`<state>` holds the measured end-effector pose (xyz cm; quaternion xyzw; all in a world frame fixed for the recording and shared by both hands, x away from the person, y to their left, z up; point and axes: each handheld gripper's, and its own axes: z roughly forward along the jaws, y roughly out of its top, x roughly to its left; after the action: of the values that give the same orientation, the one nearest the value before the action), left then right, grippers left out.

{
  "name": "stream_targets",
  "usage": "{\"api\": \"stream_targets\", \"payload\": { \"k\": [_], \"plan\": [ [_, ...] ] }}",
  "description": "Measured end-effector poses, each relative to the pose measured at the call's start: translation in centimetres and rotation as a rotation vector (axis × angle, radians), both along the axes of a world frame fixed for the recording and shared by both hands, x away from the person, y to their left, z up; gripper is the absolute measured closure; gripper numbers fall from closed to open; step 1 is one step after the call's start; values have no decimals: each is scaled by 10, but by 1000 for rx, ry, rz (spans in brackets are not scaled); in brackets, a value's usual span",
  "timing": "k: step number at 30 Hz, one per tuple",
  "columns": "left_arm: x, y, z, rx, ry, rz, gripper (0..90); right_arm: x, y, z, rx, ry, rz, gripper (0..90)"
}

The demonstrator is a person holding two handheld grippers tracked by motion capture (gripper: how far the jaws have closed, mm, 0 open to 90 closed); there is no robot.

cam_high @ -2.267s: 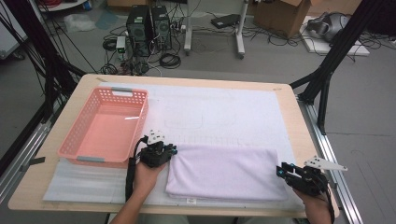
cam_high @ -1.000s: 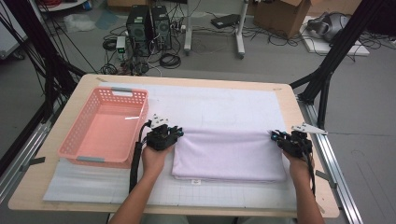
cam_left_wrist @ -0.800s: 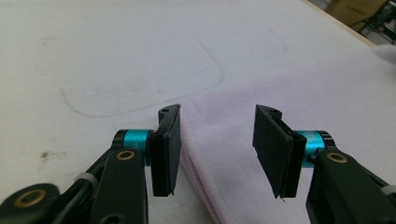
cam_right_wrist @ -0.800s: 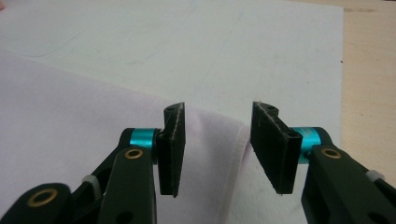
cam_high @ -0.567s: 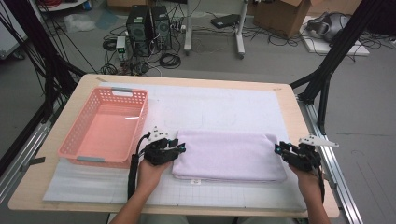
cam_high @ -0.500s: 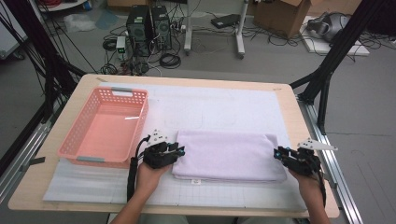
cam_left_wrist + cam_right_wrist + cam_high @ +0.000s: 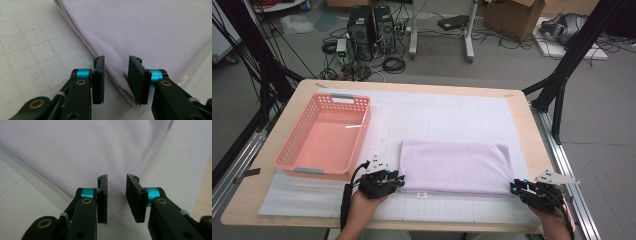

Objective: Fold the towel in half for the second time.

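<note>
Looking down on a wooden table (image 7: 524, 125) covered by a white gridded mat (image 7: 452, 115), with grey floor, two black computer towers (image 7: 372, 25) and loose cables lying at the far side. Seeing a pink plastic basket (image 7: 287, 155) sitting on the left part of the mat. Finding the folded lilac towel (image 7: 454, 167) lying flat just right of the basket, in the near middle of the mat, with its long sides running left to right and a small label showing at its near edge.

Watching a hand coming in from the near edge at the left and holding the left gripper (image 7: 399, 181) just at the near left corner of the towel. Noticing, in the left gripper view, the jaws of the left gripper (image 7: 116, 60) standing apart, having just been opening, with the stitched corner edge of the towel (image 7: 150, 30) lying on the mat between the tips and not being pressed by either pad.

Watching the other hand holding the right gripper (image 7: 514, 189) just beside the near right corner of the towel. Noticing, in the right gripper view, the jaws of the right gripper (image 7: 116, 177) also standing apart with a clear gap, hanging over the hemmed corner of the towel (image 7: 62, 150) without squeezing it. Not managing to tell whether these tips are touching the cloth.
</note>
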<state>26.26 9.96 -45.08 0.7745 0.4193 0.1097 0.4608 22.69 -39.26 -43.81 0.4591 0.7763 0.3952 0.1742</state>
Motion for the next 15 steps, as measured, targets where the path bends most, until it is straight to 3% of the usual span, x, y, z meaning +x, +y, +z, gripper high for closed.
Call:
{"api": "stream_targets", "payload": {
  "k": [3, 7, 9, 10, 13, 15],
  "plan": [
    [-2, 0, 4, -43, -45, 0, 589, -4, -4, 6, 35, -47, -19, 633],
    [-4, -1, 10, -103, -102, 4, 471, -8, -3, 13, 66, -111, -35, 499],
    [-4, 0, 12, -135, -121, 1, 415, -10, -2, 15, 95, -127, -31, 485],
    [-4, 0, 12, -135, -121, 1, 389, -10, -1, 16, 91, -131, -25, 461],
    [-5, 1, 18, -142, -174, 30, 290, -10, 1, 17, 84, -136, -31, 373],
    [-6, 2, 19, -145, -193, 49, 182, -10, 1, 16, 81, -137, -50, 279]
  ]
}}
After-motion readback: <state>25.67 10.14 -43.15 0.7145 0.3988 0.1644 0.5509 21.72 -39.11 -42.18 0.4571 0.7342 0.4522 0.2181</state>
